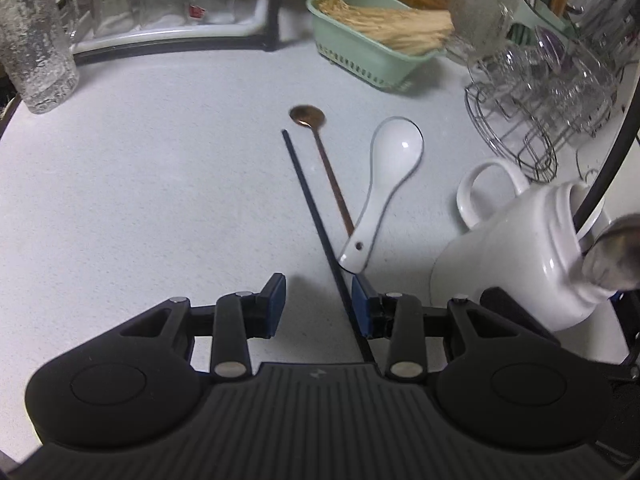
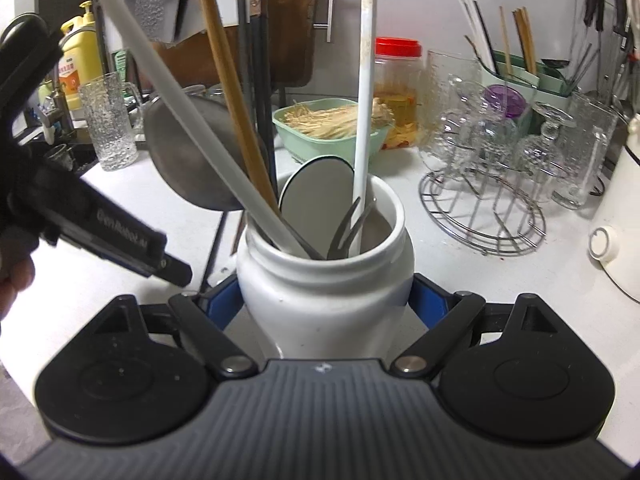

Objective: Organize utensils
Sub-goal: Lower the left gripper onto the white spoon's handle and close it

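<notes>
While the right gripper (image 2: 326,300) clamps the white jar (image 2: 324,280), the unclenched left gripper (image 1: 319,304) risks nudging the black chopstick (image 1: 308,196) against the white spoon (image 1: 384,184) at right.

"GenRobot.AI" in pale letters along the left gripper (image 2: 176,274)'s black body, right wrist view.

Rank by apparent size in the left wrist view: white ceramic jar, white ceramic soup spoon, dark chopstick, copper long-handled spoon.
1. White ceramic jar, nearest the camera, which inflates it
2. Dark chopstick, longest
3. Copper long-handled spoon and white ceramic soup spoon: too close to rank.
</notes>
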Demonstrator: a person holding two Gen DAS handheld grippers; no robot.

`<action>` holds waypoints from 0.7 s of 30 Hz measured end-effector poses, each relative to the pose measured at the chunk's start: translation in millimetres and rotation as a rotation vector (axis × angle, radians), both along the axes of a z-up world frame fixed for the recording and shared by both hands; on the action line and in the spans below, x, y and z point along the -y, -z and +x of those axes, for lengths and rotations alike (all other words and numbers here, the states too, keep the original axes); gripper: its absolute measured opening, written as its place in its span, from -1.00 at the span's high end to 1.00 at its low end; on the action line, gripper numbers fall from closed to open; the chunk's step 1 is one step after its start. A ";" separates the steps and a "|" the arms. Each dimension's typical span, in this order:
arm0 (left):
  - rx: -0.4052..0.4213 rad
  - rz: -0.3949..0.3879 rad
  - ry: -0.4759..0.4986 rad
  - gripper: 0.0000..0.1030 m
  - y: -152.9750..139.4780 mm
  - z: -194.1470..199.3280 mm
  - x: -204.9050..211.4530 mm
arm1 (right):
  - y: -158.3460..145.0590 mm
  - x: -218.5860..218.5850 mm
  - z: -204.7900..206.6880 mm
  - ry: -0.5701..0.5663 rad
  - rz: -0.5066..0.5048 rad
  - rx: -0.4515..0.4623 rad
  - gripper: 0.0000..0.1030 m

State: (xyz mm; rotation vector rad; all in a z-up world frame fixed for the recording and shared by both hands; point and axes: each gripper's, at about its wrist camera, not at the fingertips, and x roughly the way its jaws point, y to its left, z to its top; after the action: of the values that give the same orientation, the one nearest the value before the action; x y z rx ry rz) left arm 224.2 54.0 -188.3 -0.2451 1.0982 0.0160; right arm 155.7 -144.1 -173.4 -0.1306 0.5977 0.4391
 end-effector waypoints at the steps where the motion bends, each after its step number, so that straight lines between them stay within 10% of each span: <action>1: -0.002 0.008 0.008 0.20 2.1 0.1 4.2 | -0.1 2.7 -0.4 0.006 -0.001 -0.001 -0.75; 21: 0.077 0.163 0.187 0.31 1.9 58.8 48.3 | 1.3 15.6 -1.7 -0.008 0.001 0.018 -0.75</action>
State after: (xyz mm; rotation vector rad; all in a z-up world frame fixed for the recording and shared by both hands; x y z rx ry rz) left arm 282.9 5.7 -190.3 0.0036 1.0331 -0.0707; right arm 154.1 -159.8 -174.6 -0.1359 0.5791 0.4452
